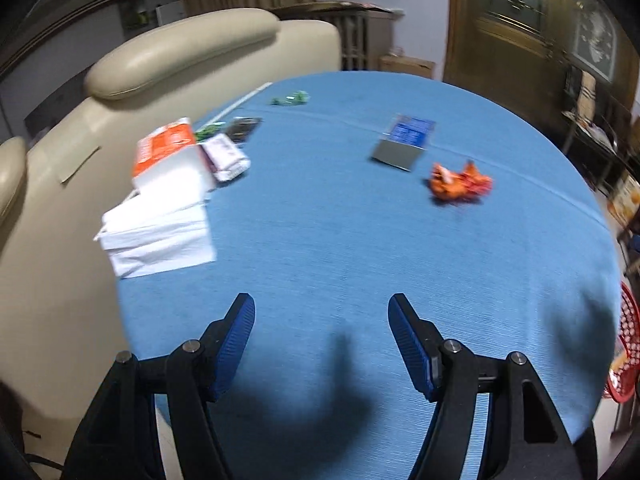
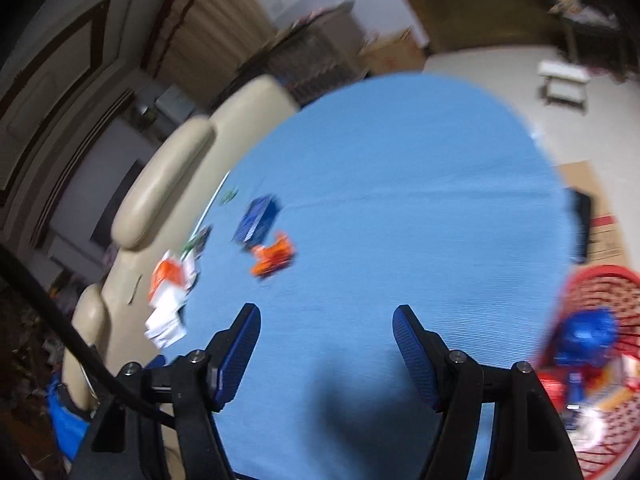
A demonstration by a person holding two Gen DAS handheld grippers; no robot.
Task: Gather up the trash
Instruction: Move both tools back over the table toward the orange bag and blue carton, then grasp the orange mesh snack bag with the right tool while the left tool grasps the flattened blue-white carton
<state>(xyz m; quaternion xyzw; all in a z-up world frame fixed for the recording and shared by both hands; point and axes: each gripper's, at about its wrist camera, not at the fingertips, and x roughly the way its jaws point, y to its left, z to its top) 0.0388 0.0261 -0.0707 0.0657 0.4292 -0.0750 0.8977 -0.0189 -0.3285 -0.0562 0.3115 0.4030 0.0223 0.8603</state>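
A round table with a blue cloth (image 1: pixel 340 240) holds trash. A crumpled orange wrapper (image 1: pixel 460 182) lies right of centre, with a blue and grey box (image 1: pixel 404 140) just behind it. A white and orange paper bag (image 1: pixel 164 200), a purple-white packet (image 1: pixel 226 156), a dark packet (image 1: pixel 242 128) and green scraps (image 1: pixel 290 98) lie at the left and far side. My left gripper (image 1: pixel 322 306) is open and empty above the near part of the table. My right gripper (image 2: pixel 326 316) is open and empty; its blurred view shows the orange wrapper (image 2: pixel 274 258) and blue box (image 2: pixel 258 218) ahead to the left.
A cream sofa (image 1: pixel 120 92) stands along the table's left side. A red mesh basket (image 2: pixel 592 344) holding blue and other trash stands low at the table's right edge, also in the left wrist view (image 1: pixel 624 344). Cardboard boxes (image 2: pixel 604 236) lie on the floor to the right.
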